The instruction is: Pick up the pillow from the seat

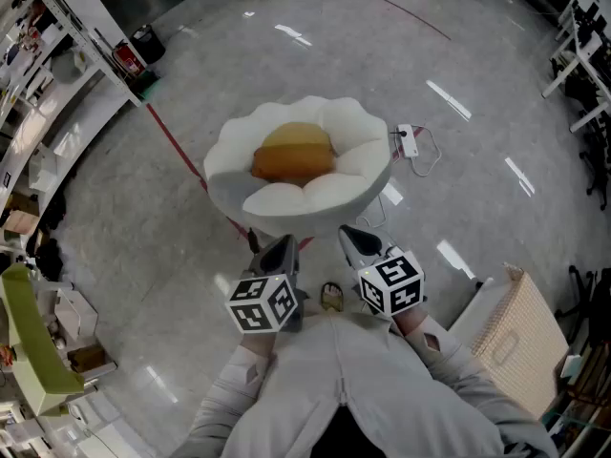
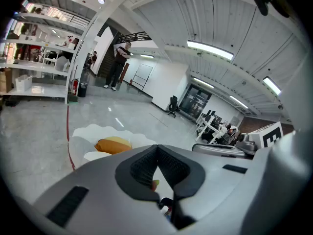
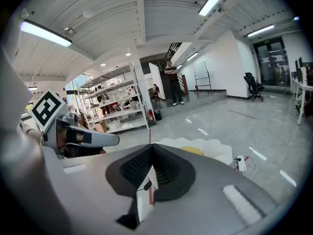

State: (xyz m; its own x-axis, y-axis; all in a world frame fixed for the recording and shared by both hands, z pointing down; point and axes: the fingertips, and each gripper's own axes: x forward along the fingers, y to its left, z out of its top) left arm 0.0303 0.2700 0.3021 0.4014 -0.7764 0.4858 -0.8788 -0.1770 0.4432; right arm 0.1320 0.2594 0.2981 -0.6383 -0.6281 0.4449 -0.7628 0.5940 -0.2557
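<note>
An orange-yellow pillow [image 1: 294,153] lies in the middle of a white, petal-shaped seat [image 1: 355,181] on the grey floor. Both grippers are held close to the person's body, short of the seat's near edge and apart from it. My left gripper [image 1: 277,252] points at the seat with its jaws shut on nothing. My right gripper [image 1: 357,240] is beside it, also shut and empty. In the left gripper view the pillow [image 2: 113,144] shows beyond the shut gripper [image 2: 157,149]. In the right gripper view only the pillow's top [image 3: 194,151] and the seat's rim [image 3: 217,148] show past the gripper [image 3: 152,148].
A wicker basket [image 1: 518,327] stands at the right near the person. A white power strip [image 1: 409,139] with cables lies right of the seat. A red floor line [image 1: 176,143] runs under the seat. Shelving [image 1: 57,74] lines the left side. A person [image 2: 119,65] stands far off.
</note>
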